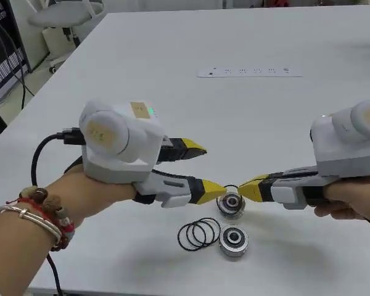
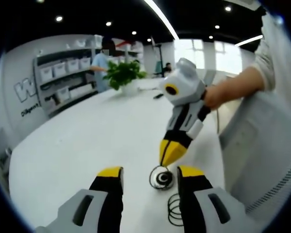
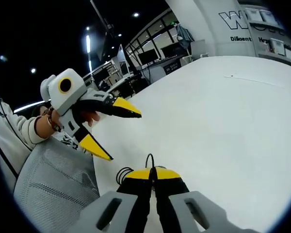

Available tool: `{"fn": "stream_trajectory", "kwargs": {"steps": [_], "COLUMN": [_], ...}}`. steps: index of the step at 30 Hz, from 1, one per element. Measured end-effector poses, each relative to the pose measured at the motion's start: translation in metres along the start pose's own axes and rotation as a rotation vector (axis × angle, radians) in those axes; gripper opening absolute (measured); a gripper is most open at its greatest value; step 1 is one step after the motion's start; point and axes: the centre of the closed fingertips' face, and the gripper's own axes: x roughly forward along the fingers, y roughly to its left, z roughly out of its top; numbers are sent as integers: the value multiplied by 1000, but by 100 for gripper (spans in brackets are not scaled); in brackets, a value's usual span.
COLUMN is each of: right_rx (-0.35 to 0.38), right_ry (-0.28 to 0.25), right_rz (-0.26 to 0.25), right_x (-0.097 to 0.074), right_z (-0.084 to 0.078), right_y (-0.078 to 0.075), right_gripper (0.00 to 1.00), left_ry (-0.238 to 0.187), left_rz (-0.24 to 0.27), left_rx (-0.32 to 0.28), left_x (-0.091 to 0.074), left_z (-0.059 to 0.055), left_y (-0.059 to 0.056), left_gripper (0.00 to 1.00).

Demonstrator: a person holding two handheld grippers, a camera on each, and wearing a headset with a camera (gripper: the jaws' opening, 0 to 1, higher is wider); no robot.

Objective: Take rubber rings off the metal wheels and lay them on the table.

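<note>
Right gripper (image 1: 243, 186) pinched tight on rubber ring (image 3: 149, 156). Left gripper (image 1: 213, 169) gapes wide. Best to brace metal wheel (image 1: 231, 205) beside its lower jaw, then peel slowly.

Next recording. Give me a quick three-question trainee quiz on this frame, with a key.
1. True or false: the left gripper has its jaws spread open, holding nothing.
2. How many metal wheels stand on the table? A) one B) two C) three
3. Fill in: the right gripper, jaws shut, pinches a thin black ____ at the farther wheel.

Key: 1 true; 2 B; 3 rubber ring.
</note>
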Motion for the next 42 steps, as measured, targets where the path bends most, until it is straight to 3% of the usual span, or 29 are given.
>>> {"fn": "stream_trajectory", "kwargs": {"steps": [6, 15, 24, 31, 42], "right_rx": [49, 49, 53, 50, 47], "right_ry": [-37, -16, 30, 77, 130], "right_rz": [7, 38, 74, 102, 119], "right_x": [-3, 3, 9, 15, 19], "right_z": [7, 3, -6, -16, -29], "right_y": [0, 10, 21, 31, 35], "right_gripper": [0, 0, 0, 0, 0], "left_ry": [-27, -46, -70, -17, 5], "left_rz": [4, 17, 32, 70, 88], "left_rx": [-13, -40, -10, -24, -89], "left_x": [-6, -22, -46, -67, -80], "left_z": [8, 18, 32, 9, -16], "left_y": [-4, -1, -4, -2, -11], "left_gripper": [54, 63, 64, 64, 63]}}
